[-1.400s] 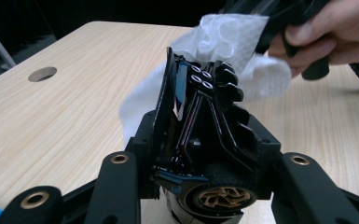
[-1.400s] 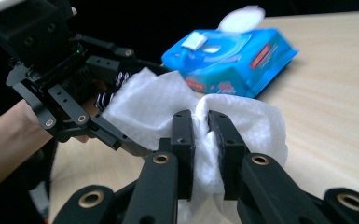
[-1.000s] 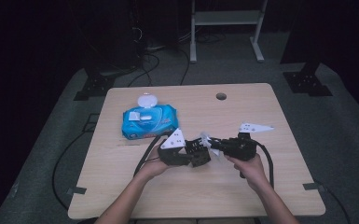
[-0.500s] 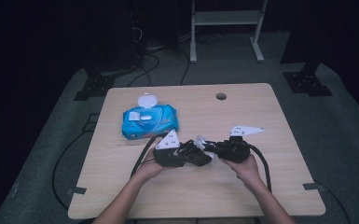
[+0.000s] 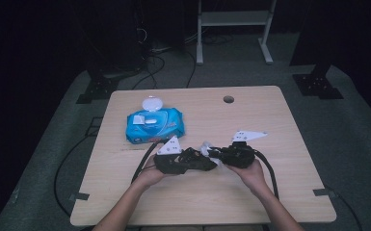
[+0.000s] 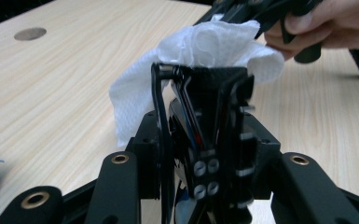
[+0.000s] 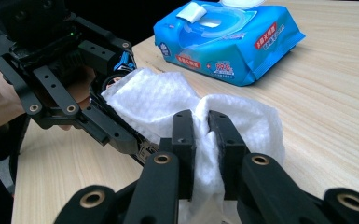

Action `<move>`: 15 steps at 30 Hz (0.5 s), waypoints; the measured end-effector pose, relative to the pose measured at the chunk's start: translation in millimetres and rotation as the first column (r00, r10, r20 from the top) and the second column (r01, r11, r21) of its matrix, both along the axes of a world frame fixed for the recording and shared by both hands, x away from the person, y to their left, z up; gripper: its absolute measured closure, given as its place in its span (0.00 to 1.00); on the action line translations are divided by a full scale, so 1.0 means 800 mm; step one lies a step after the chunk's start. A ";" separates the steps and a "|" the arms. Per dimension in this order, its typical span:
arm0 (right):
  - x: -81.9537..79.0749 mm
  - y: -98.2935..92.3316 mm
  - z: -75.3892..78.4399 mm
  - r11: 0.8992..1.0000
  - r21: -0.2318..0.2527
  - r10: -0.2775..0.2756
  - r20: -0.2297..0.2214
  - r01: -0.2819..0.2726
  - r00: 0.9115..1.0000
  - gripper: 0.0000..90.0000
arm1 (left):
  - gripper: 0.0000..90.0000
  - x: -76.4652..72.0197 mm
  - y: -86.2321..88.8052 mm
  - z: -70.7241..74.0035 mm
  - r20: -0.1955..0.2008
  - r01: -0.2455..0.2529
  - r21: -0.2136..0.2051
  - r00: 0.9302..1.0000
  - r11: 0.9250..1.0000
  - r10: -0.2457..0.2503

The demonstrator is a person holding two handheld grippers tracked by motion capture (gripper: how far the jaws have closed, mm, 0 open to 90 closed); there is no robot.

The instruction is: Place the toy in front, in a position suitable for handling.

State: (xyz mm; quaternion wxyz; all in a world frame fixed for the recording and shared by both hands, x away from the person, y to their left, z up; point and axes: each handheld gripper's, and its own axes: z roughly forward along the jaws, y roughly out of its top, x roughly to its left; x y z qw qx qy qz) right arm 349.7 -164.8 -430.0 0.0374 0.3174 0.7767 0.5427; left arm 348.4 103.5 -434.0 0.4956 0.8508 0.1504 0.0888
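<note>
White wipe (image 7: 168,100) pinched in right hand-held gripper (image 7: 201,135); left hand-held gripper (image 6: 200,79) grips it too.

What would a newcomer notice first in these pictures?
First, the crumpled white wet wipe near the wooden table's front middle, pinched by the right hand-held gripper and touching the left hand-held gripper. Next, the bright blue wipe pack behind them on the left, its round white lid open.
</note>
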 end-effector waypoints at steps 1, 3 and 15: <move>0.000 0.001 0.000 1.000 -0.009 0.001 0.005 -0.001 1.000 0.89 | 0.63 0.000 0.000 -0.002 0.001 -0.001 0.004 1.000 1.000 0.000; 0.000 0.002 0.000 1.000 -0.015 0.003 0.006 -0.003 1.000 0.89 | 0.63 0.001 -0.001 -0.004 -0.004 0.000 0.012 1.000 1.000 0.000; 0.000 0.013 -0.009 0.994 -0.109 0.006 0.031 -0.003 1.000 0.89 | 0.67 0.006 -0.004 -0.027 -0.032 0.006 0.072 0.999 0.997 -0.003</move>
